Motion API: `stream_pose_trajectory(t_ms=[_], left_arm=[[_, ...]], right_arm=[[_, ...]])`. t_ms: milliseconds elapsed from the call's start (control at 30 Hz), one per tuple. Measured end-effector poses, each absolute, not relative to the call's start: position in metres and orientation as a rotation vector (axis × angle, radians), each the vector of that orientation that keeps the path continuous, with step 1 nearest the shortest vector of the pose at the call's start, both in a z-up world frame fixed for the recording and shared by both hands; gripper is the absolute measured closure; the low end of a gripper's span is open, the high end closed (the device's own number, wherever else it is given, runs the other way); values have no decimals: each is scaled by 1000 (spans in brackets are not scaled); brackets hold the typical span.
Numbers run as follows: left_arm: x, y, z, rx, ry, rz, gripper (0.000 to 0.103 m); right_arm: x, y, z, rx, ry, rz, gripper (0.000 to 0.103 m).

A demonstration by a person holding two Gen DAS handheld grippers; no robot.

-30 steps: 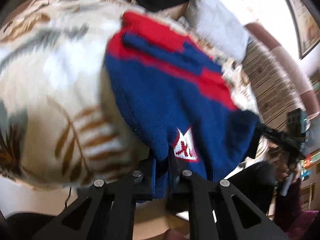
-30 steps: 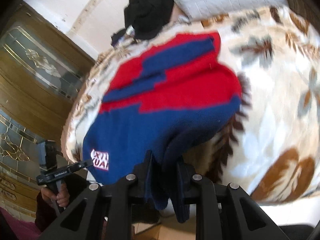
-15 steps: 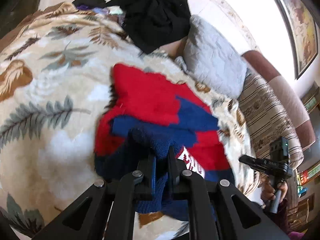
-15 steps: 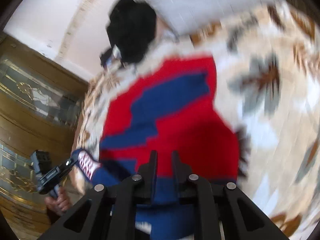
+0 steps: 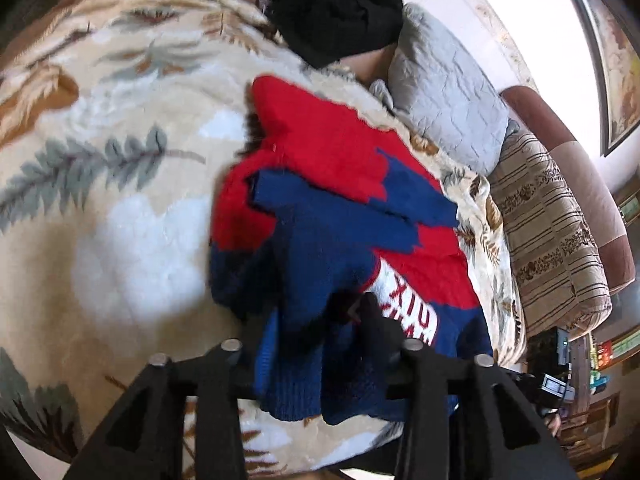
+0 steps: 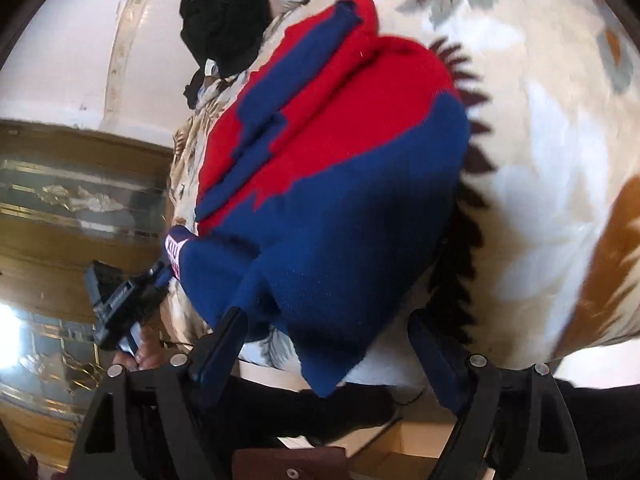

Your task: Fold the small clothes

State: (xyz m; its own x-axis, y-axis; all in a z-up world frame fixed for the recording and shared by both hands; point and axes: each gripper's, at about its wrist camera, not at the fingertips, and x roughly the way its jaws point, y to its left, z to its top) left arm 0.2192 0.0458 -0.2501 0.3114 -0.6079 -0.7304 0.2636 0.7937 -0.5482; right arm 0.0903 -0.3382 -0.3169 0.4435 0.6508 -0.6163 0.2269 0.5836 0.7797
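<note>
A red and blue knitted sweater (image 5: 340, 152) lies on a leaf-patterned blanket (image 5: 120, 220), its blue hem bunched toward me and a white logo patch (image 5: 408, 308) at the right. My left gripper (image 5: 316, 316) is opening. Loose blue hem lies between its jaws and hides the left finger. In the right wrist view the sweater (image 6: 340, 200) hangs over the blanket's front edge. My right gripper (image 6: 328, 320) is opening wide, and the blue hem sags between its fingers (image 6: 232, 320) without touching the pads. The left gripper (image 6: 120, 300) shows beside the logo corner, a hand (image 6: 140, 352) under it.
A heap of black clothes (image 5: 340, 8) lies at the far end of the blanket, next to a grey pillow (image 5: 448, 96). A striped sofa cushion (image 5: 552, 240) runs along the right. A wooden cabinet with glass panels (image 6: 60, 200) stands beyond the blanket's left side.
Both grippers were pinching the blue hem; now their jaws have spread and the hem lies loose. The right gripper has sunk and rolled. The left gripper has carried its corner across the blanket.
</note>
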Motion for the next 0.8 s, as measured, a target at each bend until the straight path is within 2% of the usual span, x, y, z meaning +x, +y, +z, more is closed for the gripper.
stream_pose_trajectory(t_ms=[33, 67, 100, 167, 200, 267, 400, 433, 467, 500, 533, 600, 633, 700, 733, 767, 800], left_arm=[[218, 46, -252, -361, 1125, -597, 61], [217, 46, -253, -364, 1130, -605, 62], [216, 47, -253, -369, 1129, -612, 63], [214, 50, -254, -392, 1132, -630, 64], [213, 51, -253, -396, 1131, -634, 68], [210, 52, -252, -382, 1122, -634, 89], [208, 56, -251, -379, 1114, -622, 89], [208, 56, -251, -376, 1116, -619, 84], [209, 56, -253, -377, 1125, -620, 68], [210, 56, -255, -379, 1137, -615, 56], [210, 56, -257, -379, 1143, -607, 39], [211, 54, -260, -371, 1153, -598, 38], [211, 52, -260, -367, 1154, -605, 39], [211, 48, -260, -355, 1143, -610, 67], [211, 46, -260, -347, 1149, -614, 95], [211, 45, -261, -346, 1150, -612, 93], [211, 46, -260, -348, 1142, -611, 93]], right_arm=[[92, -333, -319, 952, 1118, 318, 34], [96, -326, -318, 926, 1123, 311, 57], [97, -321, -318, 897, 1123, 302, 70], [101, -314, -312, 850, 1111, 286, 77], [103, -312, -305, 833, 1093, 294, 79], [107, -308, -290, 794, 1044, 301, 82], [111, -308, -288, 752, 1051, 286, 83], [112, -305, -292, 734, 1066, 272, 81], [111, -304, -296, 724, 1075, 260, 79], [110, -303, -302, 726, 1088, 257, 79], [109, -303, -305, 742, 1095, 262, 75], [109, -307, -316, 813, 1119, 274, 60], [109, -309, -319, 848, 1101, 289, 49], [111, -307, -318, 843, 1074, 296, 48], [113, -304, -313, 793, 1069, 298, 58], [114, -302, -309, 771, 1062, 299, 82], [115, -301, -305, 757, 1055, 301, 85]])
